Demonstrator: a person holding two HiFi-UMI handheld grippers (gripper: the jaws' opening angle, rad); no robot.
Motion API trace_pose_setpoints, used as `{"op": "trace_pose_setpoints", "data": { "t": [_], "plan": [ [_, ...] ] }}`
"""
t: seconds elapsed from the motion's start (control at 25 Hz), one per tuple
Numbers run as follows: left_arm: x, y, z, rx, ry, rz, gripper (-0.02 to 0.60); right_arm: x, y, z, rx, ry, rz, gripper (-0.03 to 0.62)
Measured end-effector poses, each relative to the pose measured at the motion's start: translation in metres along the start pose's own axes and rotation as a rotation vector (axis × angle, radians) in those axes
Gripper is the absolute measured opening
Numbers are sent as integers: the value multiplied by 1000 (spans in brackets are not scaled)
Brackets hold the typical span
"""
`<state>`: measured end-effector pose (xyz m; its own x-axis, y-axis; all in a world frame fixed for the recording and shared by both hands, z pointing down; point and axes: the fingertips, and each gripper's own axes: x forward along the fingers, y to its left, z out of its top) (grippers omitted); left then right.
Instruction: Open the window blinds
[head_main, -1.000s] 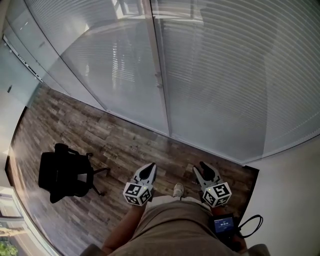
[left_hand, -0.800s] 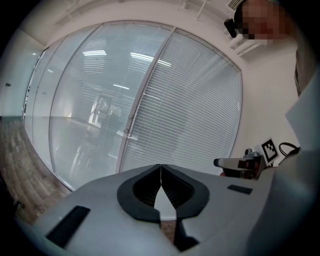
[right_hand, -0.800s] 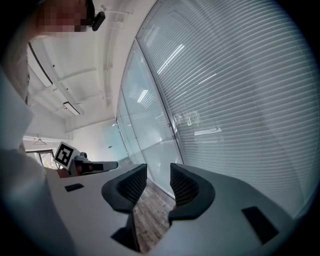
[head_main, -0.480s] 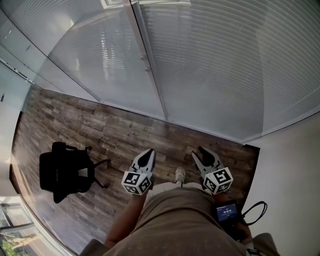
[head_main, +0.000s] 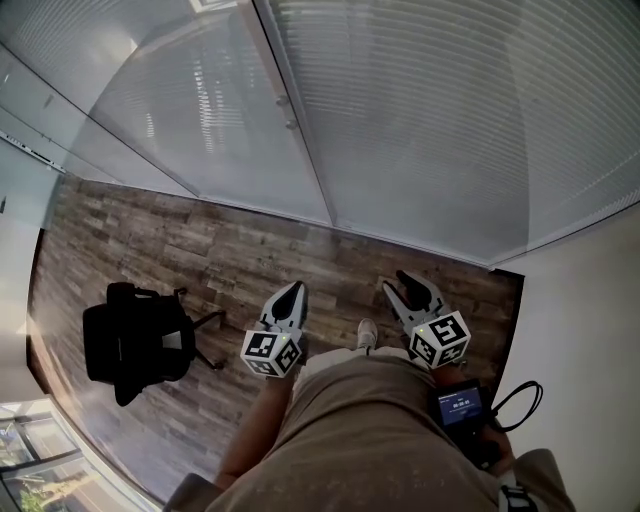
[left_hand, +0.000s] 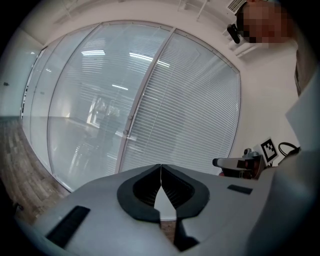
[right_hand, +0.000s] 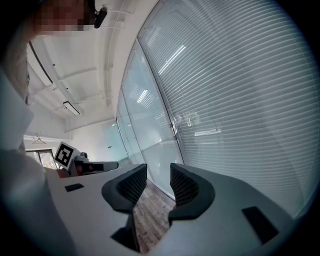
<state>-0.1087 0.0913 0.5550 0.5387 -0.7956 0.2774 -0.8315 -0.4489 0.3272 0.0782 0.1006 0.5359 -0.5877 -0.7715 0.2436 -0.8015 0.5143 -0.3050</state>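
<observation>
i hold my left gripper (head_main: 291, 288) with jaws pressed together and my right gripper (head_main: 405, 278) with jaws apart and empty, both facing the closed window blinds (head_main: 430, 120).

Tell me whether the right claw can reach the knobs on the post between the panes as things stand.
Probably not yet: the right claw hangs open and empty at waist level, well short of the knobs up the post. Nothing stands in between, only wood floor, so a step forward should do.
</observation>
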Motion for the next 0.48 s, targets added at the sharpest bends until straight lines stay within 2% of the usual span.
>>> {"op": "trace_pose_setpoints", "data": {
  "t": [0.48],
  "plan": [
    [4,8,0,3,14,-6,15,15,6,-1,7,14,9,152]
  ]
}}
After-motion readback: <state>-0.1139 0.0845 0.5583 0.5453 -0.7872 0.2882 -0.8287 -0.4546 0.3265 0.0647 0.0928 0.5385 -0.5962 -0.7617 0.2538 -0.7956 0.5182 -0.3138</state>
